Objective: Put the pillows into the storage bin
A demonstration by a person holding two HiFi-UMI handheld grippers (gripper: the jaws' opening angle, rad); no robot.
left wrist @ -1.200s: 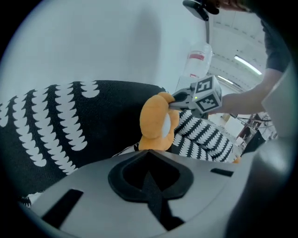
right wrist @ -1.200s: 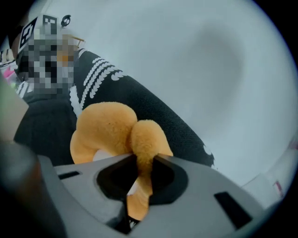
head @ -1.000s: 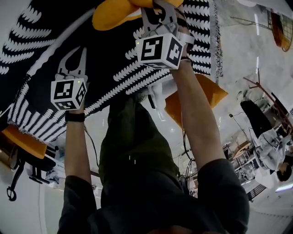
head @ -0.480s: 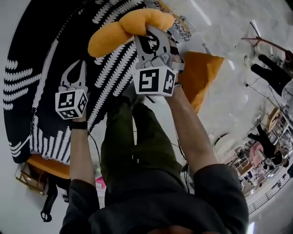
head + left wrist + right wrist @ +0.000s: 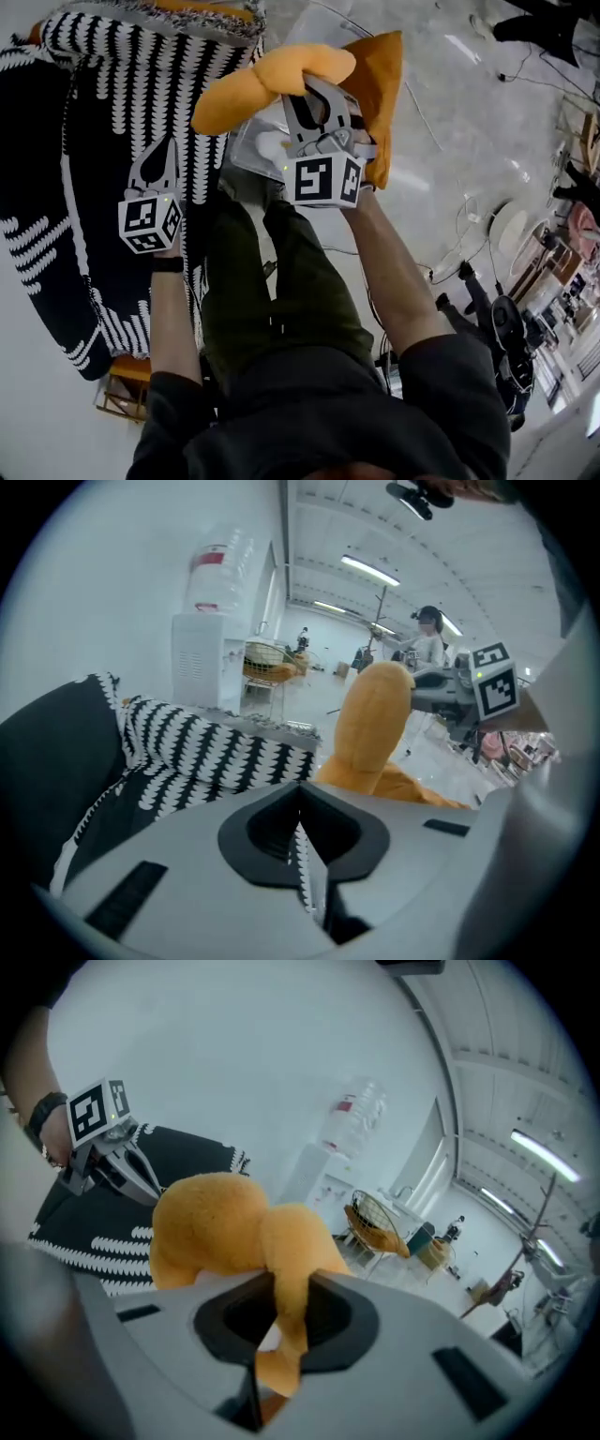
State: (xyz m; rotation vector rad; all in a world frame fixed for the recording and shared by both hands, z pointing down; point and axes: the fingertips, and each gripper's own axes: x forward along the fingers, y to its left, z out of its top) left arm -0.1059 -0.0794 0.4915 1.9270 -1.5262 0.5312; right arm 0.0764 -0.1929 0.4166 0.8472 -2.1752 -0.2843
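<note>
Firmly clamped on the orange pillow point(image 5: 272, 80), the right hand-held gripper point(image 5: 317, 98) should hold tight to the storage bin; the left hand-held gripper point(image 5: 164, 155) pinches black-and-white fabric point(image 5: 94, 141).

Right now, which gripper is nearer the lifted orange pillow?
Right. The right gripper is clamped on the orange pillow; the left gripper hangs apart beside it, over the black-and-white rug.

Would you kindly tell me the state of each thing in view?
pillow: squashed, held off the floor.
right gripper: shut on pillow.
left gripper: shut, empty.
second pillow: lying on the floor.
rug: spread on the floor.
</note>
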